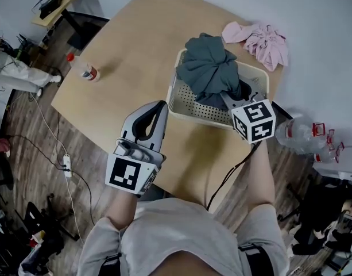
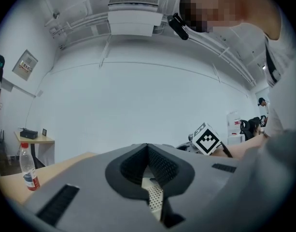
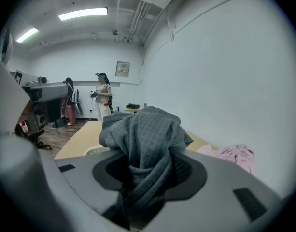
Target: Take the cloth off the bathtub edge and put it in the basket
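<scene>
Head view: the left gripper (image 1: 162,104) waits above the table (image 1: 135,45), jaws pinched together on nothing (one gripper is enough here). The grey cloth (image 1: 209,68) mounds into the basket (image 1: 190,109), clenched by the right gripper (image 1: 232,100), likely to settle it inside.

basket (image 1: 198,109) floor under cloth (image 1: 210,68), wall picture (image 3: 122,68) unreadable
</scene>
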